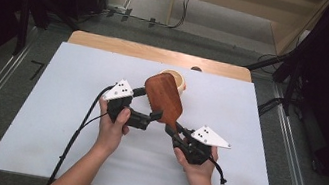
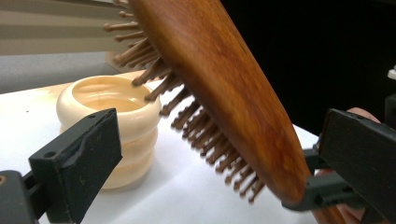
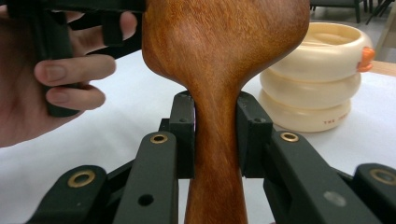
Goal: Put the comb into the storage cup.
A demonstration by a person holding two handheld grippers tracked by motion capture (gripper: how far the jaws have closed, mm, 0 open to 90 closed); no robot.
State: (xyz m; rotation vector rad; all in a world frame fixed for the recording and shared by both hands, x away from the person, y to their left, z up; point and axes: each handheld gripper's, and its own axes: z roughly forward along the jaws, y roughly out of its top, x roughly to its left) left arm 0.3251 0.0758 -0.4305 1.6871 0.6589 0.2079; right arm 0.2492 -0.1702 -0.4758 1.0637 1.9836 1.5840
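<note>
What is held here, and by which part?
The right gripper holds the wooden hairbrush, its jaws clamped on the narrow neck of the handle just below the head. The left gripper holds nothing; its jaws stand open around the brush head.

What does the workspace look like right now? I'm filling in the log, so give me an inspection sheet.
Surface: white table, bare wood strip at far edge.
Job's things: wooden hairbrush held above the table, bristles down; cream ringed cup standing behind it.
Clutter: nothing seen.
Grippers: right gripper clamped on the brush handle; left gripper open beside the brush head.
Cables: black cables trail from both grippers.
Surroundings: grey floor, dark stands, floor wires.
</note>
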